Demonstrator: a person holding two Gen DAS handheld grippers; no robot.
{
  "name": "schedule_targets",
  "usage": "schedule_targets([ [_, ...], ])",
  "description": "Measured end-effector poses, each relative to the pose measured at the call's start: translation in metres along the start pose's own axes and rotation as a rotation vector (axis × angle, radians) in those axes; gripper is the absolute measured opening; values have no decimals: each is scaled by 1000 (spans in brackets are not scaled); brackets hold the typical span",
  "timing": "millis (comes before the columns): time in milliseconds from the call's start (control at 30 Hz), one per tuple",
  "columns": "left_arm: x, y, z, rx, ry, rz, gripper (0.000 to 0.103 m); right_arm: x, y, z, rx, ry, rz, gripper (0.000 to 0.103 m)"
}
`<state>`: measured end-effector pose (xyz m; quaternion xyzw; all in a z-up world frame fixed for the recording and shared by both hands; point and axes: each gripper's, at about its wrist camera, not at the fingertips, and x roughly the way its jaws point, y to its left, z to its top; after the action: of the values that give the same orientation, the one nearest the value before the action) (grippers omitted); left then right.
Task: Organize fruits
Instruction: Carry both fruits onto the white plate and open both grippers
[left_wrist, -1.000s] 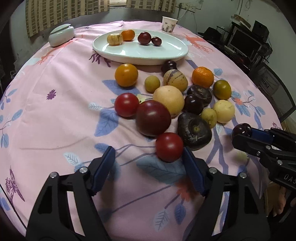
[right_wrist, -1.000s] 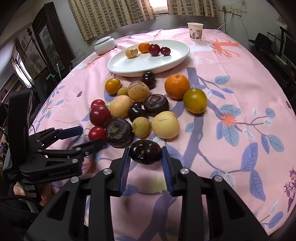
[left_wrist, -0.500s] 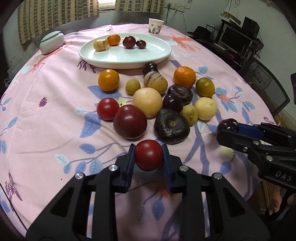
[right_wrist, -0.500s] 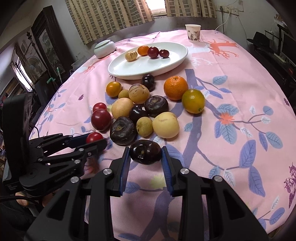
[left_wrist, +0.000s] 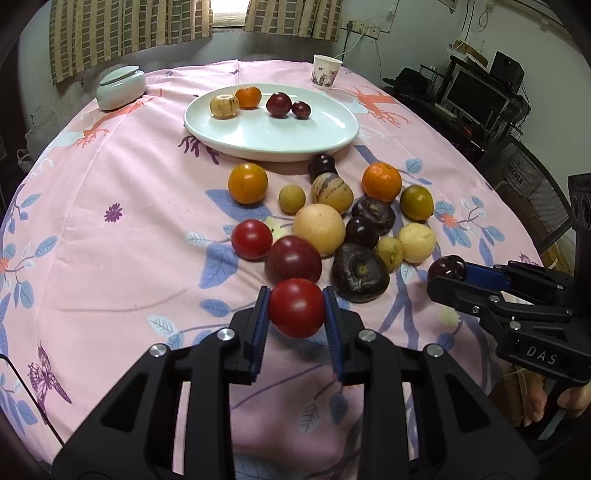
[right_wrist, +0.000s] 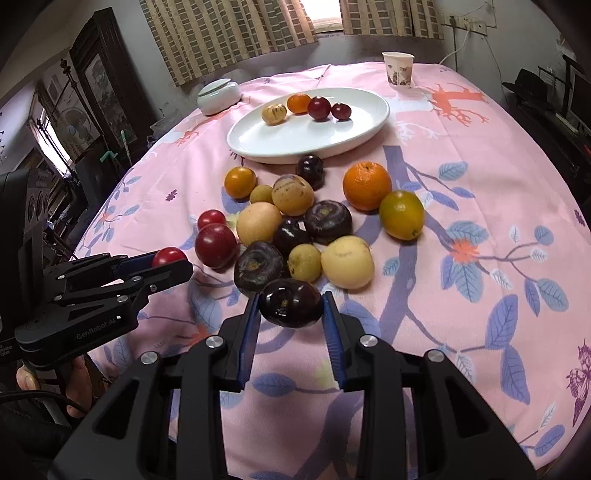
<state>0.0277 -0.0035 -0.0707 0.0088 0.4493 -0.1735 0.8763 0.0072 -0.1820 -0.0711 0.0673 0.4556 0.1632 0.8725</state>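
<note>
Tomato (left_wrist: 296, 312) sits clamped in the left gripper (left_wrist: 296, 325); the right gripper (right_wrist: 290, 326) clamps a dark plum (right_wrist: 290, 302), its underside hidden.

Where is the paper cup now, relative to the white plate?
The paper cup stands at the table's far edge, beyond the white plate's right end; the right wrist view shows it there too.
</note>
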Motion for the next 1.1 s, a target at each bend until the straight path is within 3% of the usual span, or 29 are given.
schedule_targets([
  [233,-13,10,30,-2,-40,8,29,-1,0,28,-27,-39,11,34],
  [500,-13,21,101,7,-58,18,29,-4,1,91,-107,-99,3,34],
  [800,57,35,203,-48,18,53,29,56,0,184,-181,-75,-19,34],
  [967,115,54,231,-108,94,55,29,116,-17,212,-150,40,2,34],
  [1100,145,64,238,-129,133,66,29,143,-30,222,-119,69,-3,34],
])
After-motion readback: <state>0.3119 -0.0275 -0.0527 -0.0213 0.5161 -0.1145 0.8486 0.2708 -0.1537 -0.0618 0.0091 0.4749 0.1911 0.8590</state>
